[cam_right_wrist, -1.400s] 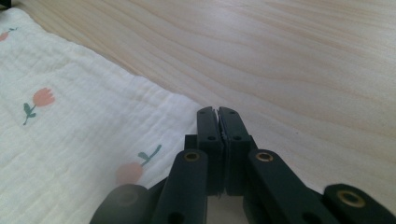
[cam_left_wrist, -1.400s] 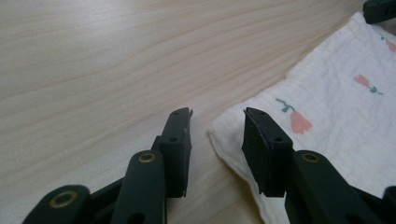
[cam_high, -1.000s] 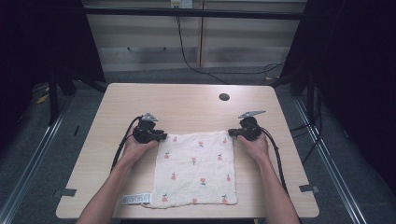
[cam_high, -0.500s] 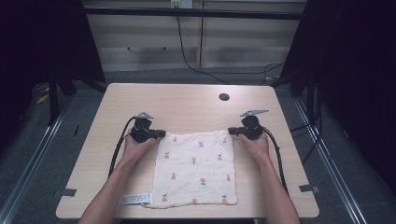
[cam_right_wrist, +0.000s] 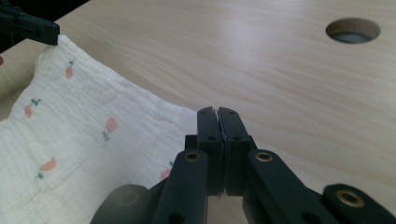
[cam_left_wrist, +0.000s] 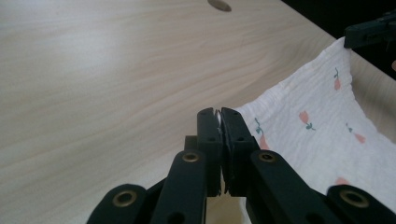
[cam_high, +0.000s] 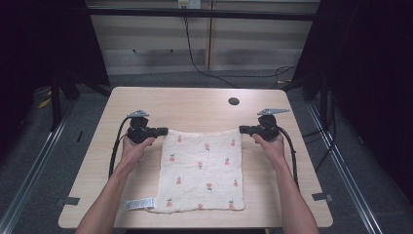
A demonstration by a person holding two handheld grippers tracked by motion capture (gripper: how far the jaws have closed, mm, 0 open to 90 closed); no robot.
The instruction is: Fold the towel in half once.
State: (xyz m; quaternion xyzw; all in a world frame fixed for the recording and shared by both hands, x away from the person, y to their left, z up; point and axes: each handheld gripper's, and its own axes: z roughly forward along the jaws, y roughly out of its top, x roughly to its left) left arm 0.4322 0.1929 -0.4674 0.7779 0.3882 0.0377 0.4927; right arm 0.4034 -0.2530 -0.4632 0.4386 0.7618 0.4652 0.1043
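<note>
We'd just closed left fingers (cam_left_wrist: 218, 122) on the cloth's (cam_high: 202, 168) 10 o'clock corner, right fingers (cam_right_wrist: 217, 122) clamped at 2 o'clock, far edge lifting off the bench (cam_high: 195, 105), fold next.

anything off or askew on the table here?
Nothing stands out. The cloth lies mostly flat on the table, its far edge lifted where the left gripper and right gripper each pinch a far corner. Its label sticks out at the near left corner.
</note>
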